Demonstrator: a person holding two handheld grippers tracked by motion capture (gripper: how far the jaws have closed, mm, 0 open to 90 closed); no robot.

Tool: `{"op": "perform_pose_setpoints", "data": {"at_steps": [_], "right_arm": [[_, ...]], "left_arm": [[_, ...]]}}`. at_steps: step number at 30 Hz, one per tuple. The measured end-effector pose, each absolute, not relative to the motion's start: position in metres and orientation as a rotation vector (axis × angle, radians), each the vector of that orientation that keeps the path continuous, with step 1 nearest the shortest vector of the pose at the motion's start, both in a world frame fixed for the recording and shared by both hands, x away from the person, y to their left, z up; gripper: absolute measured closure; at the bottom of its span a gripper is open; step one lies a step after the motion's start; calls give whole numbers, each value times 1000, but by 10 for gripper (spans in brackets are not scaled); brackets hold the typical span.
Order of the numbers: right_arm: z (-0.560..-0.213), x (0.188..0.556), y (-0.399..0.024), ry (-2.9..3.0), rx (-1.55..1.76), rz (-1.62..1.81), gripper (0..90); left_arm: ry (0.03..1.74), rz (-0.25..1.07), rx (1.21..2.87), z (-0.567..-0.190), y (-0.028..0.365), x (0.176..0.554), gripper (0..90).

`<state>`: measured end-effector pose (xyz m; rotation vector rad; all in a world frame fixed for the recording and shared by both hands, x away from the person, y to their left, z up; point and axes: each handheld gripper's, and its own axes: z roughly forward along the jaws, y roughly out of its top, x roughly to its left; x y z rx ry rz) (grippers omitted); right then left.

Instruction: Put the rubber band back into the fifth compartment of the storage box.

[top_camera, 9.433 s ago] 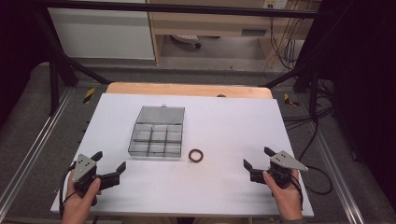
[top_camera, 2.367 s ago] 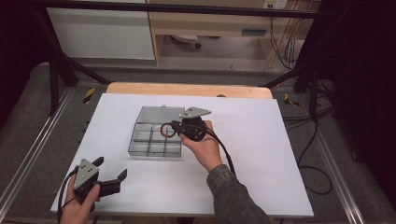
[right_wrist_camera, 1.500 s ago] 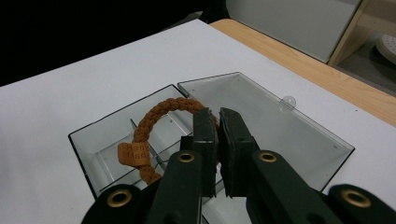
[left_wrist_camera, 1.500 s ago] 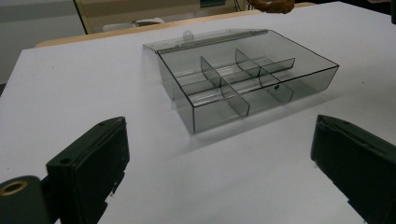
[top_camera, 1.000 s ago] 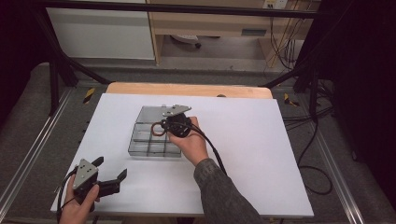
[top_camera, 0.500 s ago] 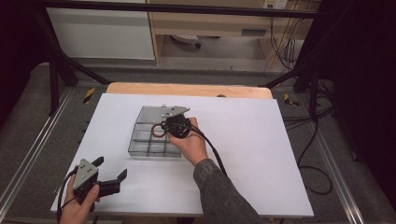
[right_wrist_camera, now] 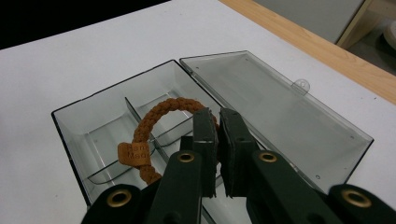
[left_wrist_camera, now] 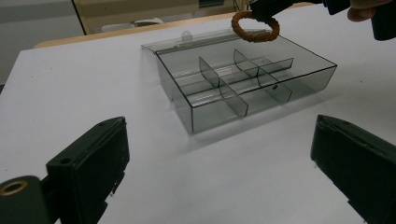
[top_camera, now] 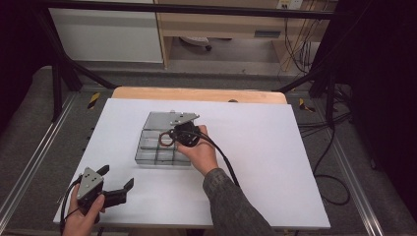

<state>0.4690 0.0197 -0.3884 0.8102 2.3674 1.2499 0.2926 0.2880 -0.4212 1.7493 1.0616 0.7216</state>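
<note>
White board covers the table [top_camera: 275, 147], with a strip of bare wood showing along its far edge and cables trailing over the grey floor beyond.

Just under the right gripper [right_wrist_camera: 217, 122] sits a clear smoked-plastic compartment box [right_wrist_camera: 100, 133], its hinged lid [right_wrist_camera: 275, 112] folded flat open on the side away from the dividers. The right gripper's jaws are pressed nearly together on a braided brown bracelet [right_wrist_camera: 156, 122], pinching one side of the loop; the rest of the ring curves away to one side of the jaws and carries a small tan tag. In the high view the bracelet [top_camera: 166, 138] hangs from the right gripper [top_camera: 173, 134] above the box's compartments, and from the left gripper view it [left_wrist_camera: 255, 27] is clearly lifted clear of the box walls [left_wrist_camera: 261, 88], touching none of them.

Well apart from the box, near the table's front corner, the left gripper [top_camera: 116, 182] is held in the person's left hand [top_camera: 83, 216] with its jaws spread wide, nothing between them, pointing toward the box.
</note>
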Motion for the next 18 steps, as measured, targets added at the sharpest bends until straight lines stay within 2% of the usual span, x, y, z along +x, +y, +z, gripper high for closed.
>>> {"op": "perform_pose_setpoints", "data": {"at_steps": [18], "right_arm": [[-401, 469, 20, 2396, 840, 1246, 856]], "left_arm": [[1060, 722, 1752, -422, 287, 293, 45]]}}
